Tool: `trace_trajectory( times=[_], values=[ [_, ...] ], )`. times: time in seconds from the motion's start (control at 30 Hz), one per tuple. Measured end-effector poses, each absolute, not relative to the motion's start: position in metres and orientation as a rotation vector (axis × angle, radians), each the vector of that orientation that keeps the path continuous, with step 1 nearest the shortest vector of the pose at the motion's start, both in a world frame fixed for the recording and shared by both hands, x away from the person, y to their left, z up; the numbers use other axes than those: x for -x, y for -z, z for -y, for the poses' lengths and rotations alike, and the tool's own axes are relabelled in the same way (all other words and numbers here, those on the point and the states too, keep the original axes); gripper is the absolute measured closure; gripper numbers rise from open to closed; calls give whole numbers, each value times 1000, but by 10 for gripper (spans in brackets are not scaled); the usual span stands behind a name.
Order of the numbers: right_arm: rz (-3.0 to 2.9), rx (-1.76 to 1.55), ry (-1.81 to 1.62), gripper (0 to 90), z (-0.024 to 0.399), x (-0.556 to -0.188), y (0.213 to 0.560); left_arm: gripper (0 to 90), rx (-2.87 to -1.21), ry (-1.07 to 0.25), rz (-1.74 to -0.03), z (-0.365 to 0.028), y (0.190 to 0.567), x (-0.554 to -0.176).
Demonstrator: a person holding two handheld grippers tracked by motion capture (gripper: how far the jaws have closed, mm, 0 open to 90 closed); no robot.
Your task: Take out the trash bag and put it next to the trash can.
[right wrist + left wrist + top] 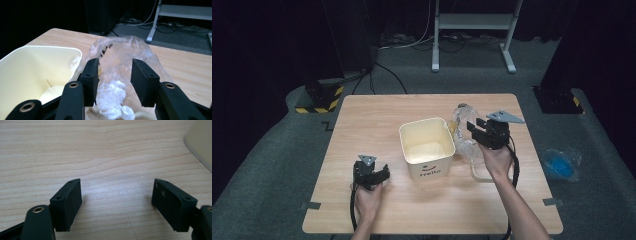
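While the left gripper (pixel 379 175) rests on the bare wooden table (pixel 362 120) with its jaws spread wide and nothing between them, the right gripper (pixel 475 131) hangs half open around the clear plastic bag (pixel 117 57) without pinching it. That bag, with crumpled white paper inside, leans against the cream bin (pixel 428 147). A blue bag (pixel 560 163) lies on the floor.

Looks like a lab setup

Dark curtains, grey carpet (pixel 272 150), hazard-taped stand bases (pixel 319 100), floor cables (pixel 412 42), lone wooden table (pixel 362 115).
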State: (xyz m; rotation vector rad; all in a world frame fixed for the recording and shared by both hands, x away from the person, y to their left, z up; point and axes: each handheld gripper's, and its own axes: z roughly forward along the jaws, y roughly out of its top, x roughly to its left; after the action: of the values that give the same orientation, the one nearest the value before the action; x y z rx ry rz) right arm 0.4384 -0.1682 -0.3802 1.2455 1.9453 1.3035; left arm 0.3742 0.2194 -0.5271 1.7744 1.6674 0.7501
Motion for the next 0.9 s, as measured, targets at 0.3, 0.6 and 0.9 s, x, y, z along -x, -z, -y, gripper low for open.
trace_trajectory(
  times=[0.3, 0.6, 0.9],
  values=[
    [-1932, -1258, -1320, 569, 181, -423, 385, 241, -1775, -748, -1667, -219, 527, -374],
    [-1933, -1284, -1318, 569, 192, -415, 393, 241, -1774, -745, -1666, -219, 527, -374],
    [-1924, -1301, -1324, 561, 202, -407, 398, 241, -1774, -746, -1666, -219, 527, -374]
  ],
)
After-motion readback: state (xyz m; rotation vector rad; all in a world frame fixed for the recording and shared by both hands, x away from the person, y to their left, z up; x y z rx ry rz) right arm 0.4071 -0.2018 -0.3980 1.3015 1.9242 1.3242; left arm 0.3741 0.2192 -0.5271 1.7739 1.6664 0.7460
